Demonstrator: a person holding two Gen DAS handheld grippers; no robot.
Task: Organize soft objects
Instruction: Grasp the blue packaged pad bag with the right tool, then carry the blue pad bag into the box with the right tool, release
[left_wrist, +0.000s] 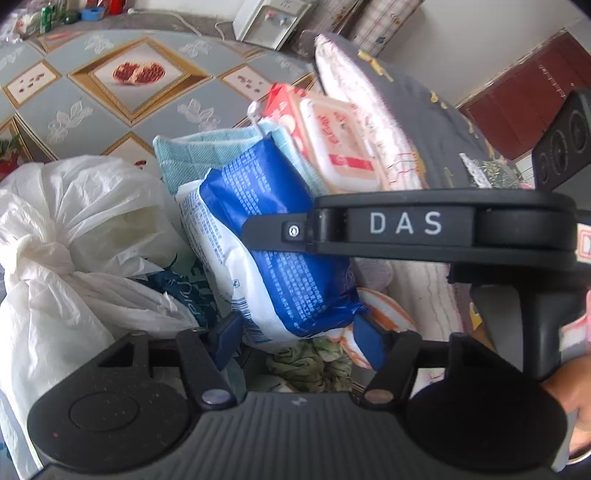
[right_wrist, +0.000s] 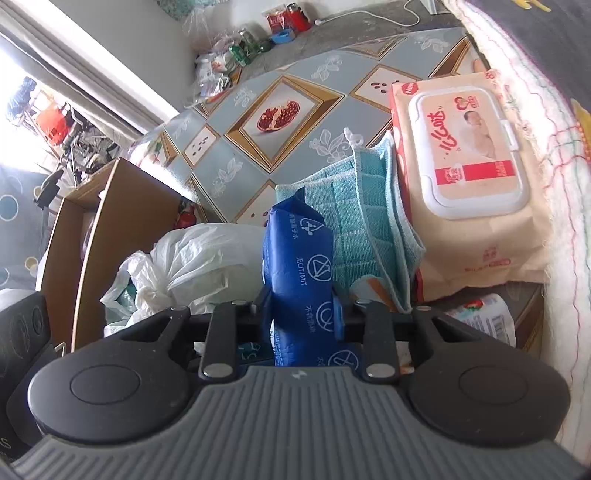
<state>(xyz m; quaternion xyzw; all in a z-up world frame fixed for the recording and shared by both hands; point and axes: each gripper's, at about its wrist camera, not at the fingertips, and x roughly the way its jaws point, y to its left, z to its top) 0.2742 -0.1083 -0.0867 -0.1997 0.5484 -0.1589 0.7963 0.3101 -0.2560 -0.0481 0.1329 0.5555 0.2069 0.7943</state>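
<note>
Pack (right_wrist: 297, 273) (blue, long axis upright) is pinched by right hand-held gripper (right_wrist: 301, 314); left (left_wrist: 295, 338) open.

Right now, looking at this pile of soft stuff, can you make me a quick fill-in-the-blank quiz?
1. The right hand-held gripper is shut on the ____ wet-wipe pack.
2. The folded teal cloth leans against the ____ wipes pack.
3. Left of the held pack lies a knotted white ____ bag.

Missing: blue; baby; plastic

Blue wipes pack (right_wrist: 297, 280) hemmed in: white plastic bag (right_wrist: 192, 266) left, teal towel (right_wrist: 364, 229) right; patterned tabletop (right_wrist: 332, 107) behind it bare.
</note>
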